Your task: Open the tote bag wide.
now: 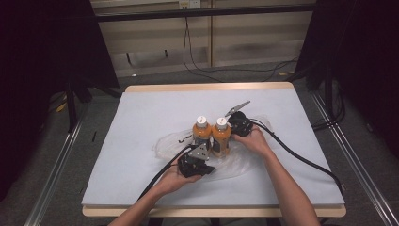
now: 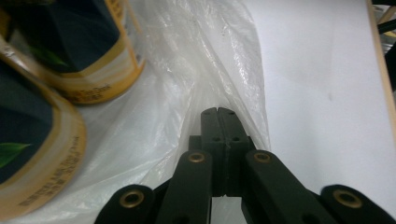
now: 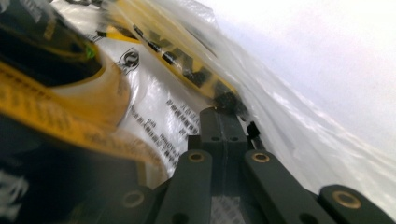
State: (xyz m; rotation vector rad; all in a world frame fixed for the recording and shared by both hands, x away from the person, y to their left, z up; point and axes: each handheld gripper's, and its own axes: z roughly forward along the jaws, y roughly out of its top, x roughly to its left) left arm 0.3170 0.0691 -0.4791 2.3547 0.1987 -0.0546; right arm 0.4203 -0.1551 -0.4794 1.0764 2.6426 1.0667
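Note:
Two orange bottles with white caps, one [image 1: 201,133] on the left and one [image 1: 221,137] on the right, stand side by side on a clear plastic bag [image 1: 164,143] in the middle of the table. My left gripper [image 1: 203,154] lies at the near side of the bottles. Its jaws are together and pinch a fold of the bag [image 2: 154,140], with the bottle bases [image 2: 70,51] close on the left. My right gripper [image 1: 231,126] is at the right of the bottles. Its jaws are together on the bag's printed edge [image 3: 219,98], beside a blurred bottle [image 3: 51,93].
The table [image 1: 150,108] has a white cover and wooden edges. Black cables [image 1: 301,157] trail from both grippers toward the near side. Black stands and rails flank the table, and more cables lie on the floor beyond it.

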